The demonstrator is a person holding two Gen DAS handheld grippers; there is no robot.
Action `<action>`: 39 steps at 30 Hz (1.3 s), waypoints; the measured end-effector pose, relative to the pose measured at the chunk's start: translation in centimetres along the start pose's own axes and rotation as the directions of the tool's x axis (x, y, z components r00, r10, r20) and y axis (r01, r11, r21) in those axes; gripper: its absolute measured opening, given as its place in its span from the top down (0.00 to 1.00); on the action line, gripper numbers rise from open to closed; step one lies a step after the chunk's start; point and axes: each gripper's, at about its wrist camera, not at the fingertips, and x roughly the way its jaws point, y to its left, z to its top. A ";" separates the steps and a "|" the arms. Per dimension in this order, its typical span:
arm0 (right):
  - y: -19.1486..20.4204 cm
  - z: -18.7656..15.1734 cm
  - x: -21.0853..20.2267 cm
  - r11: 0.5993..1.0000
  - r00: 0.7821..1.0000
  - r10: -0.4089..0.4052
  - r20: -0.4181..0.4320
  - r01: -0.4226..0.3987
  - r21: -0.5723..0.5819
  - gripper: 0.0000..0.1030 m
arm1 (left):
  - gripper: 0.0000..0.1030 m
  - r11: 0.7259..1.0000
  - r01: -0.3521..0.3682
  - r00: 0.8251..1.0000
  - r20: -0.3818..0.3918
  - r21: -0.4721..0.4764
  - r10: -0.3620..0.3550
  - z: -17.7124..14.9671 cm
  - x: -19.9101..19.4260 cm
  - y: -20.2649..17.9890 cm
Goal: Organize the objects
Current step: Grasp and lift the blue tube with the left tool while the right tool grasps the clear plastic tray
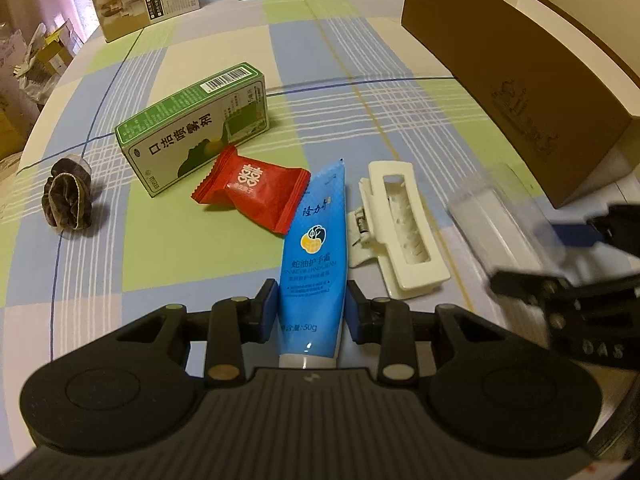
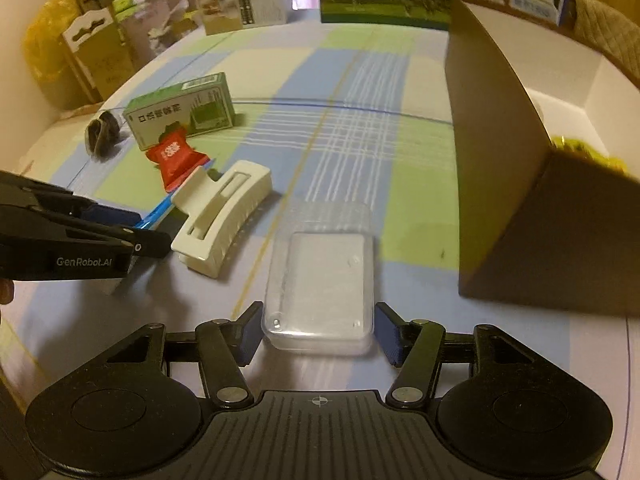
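Left gripper [image 1: 310, 308] has its jaws pinching the blue hand-cream tube [image 1: 314, 240] across the lower body, just above the white cap, pads tight on both sides. The tube lies flat on the checked tabletop [image 1: 360, 80], crimped end pointing toward the far edge, touching the red candy packet [image 1: 252, 194] on one side and sitting just beside the white hair clip [image 1: 396, 232] on the other.

Right gripper [image 2: 318, 330] has its jaws spread either side of the clear plastic case [image 2: 320, 280]. The left pad looks at the case wall, the right pad is a sliver off, so no real grip yet imo.

Tips for the step: lift the tube straight up before swinging, else the crimped end drags the candy packet w/ it. The grip sits near the cap, so the long end may droop; keep it slow. Right side: close square on the case's short walls, since clear plastic is slick and may squirt out if pinched at a corner. Likely destination is the brown box [image 2: 520, 200] at the right edge, open top, something yellow already inside. The green carton [image 1: 192, 128] and dark scrunchie [image 1: 66, 200] toward the left edge wait their turn.
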 end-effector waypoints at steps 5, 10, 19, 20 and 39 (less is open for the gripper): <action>1.0 0.5 0.3 0.997 0.998 -0.038 0.057 0.041 -0.062 0.41 | 0.71 1.000 -0.001 1.000 -0.019 -0.013 0.001 0.0 -0.1 0.0; 0.8 1.1 1.4 0.998 0.997 -0.034 0.071 0.037 -0.046 0.38 | 0.70 1.000 0.000 1.000 -0.021 -0.024 0.000 0.1 0.0 -0.1; 0.8 0.9 1.8 0.996 0.996 -0.036 0.081 0.042 -0.074 0.46 | 0.70 1.000 -0.003 1.000 -0.014 -0.013 0.003 0.4 0.2 -0.1; 0.9 0.9 1.7 0.996 0.996 -0.036 0.085 0.043 -0.082 0.47 | 0.70 1.000 -0.003 1.000 -0.013 -0.007 0.003 0.3 0.2 -0.2; 0.2 0.7 1.4 0.998 0.996 0.000 0.089 0.005 -0.055 0.48 | 0.71 0.996 0.042 0.999 0.020 -0.074 -0.041 0.2 -0.5 0.7</action>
